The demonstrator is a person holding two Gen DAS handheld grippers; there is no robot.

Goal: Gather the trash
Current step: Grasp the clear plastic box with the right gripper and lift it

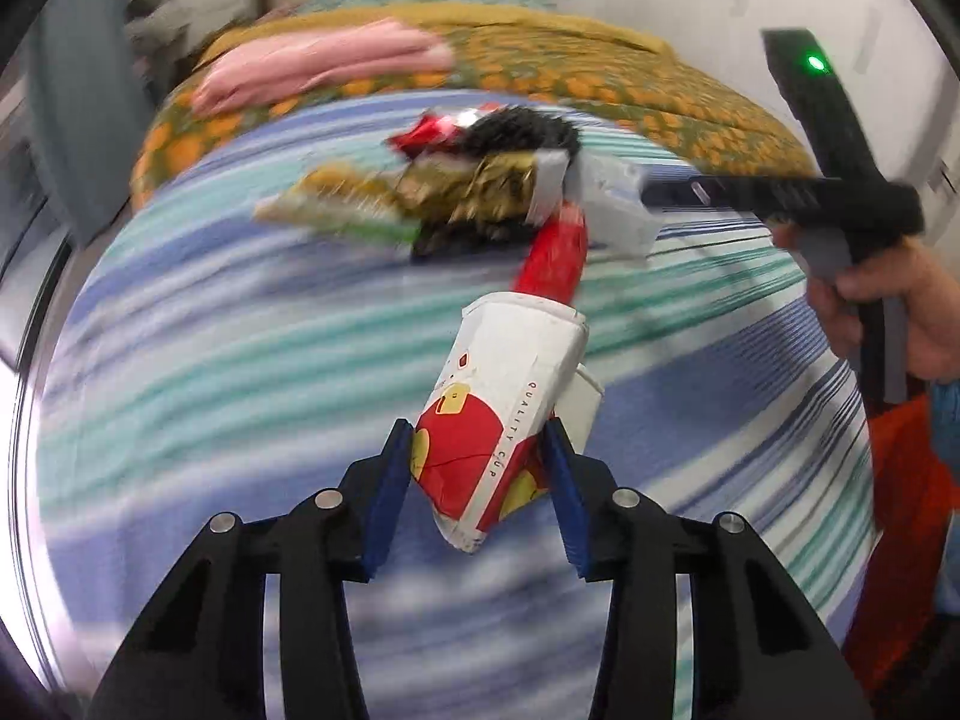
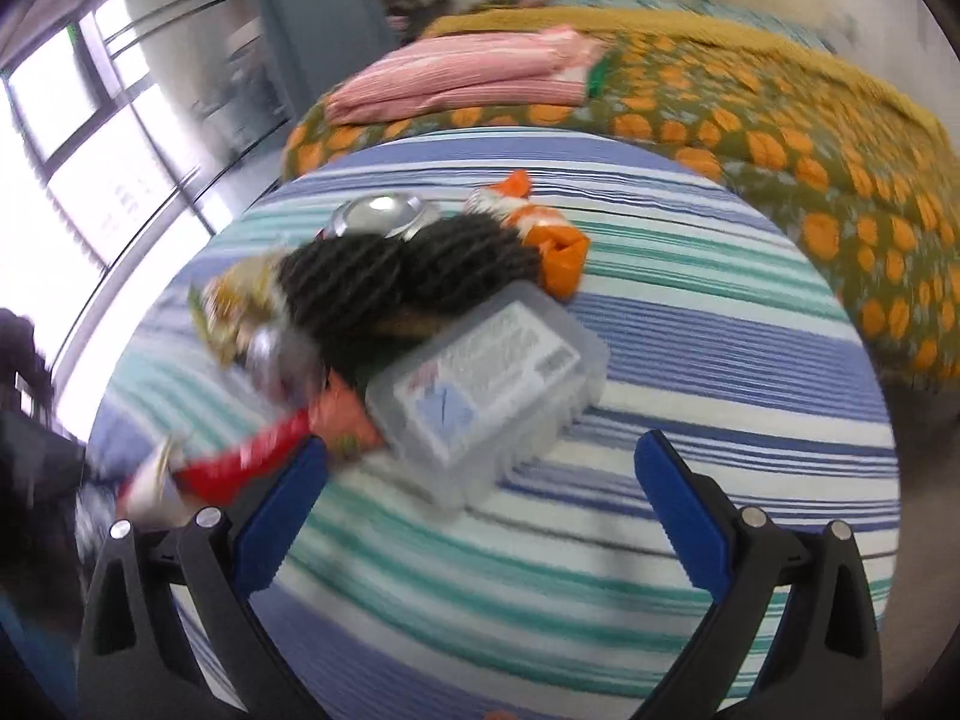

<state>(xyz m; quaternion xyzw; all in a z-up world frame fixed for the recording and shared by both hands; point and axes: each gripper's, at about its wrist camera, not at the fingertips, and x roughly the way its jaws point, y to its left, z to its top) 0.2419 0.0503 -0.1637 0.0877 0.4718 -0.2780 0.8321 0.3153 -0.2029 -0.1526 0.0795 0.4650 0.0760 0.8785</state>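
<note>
Clamping a crushed paper cup (image 1: 498, 420), the left gripper (image 1: 480, 480) has its two blue pads pressed against the cup's red-and-white sides, jaws drawn in narrow; the cup hangs tilted above the striped sheet (image 1: 240, 360), its rim pointing away from the camera; the right gripper (image 2: 480, 486) stands spread wide with nothing between its blue pads, hovering just above the sheet and close to a clear plastic box (image 2: 486, 384); a pile of trash lies beyond that box: two dark woolly lumps (image 2: 408, 276), an orange wrapper (image 2: 552, 240), a shiny can (image 2: 378, 213), a red wrapper (image 2: 252, 456); a hand (image 1: 888, 312) grips the right tool's handle; pink folded cloth (image 2: 462, 75) rests on the orange-patterned blanket (image 2: 780, 138).
</note>
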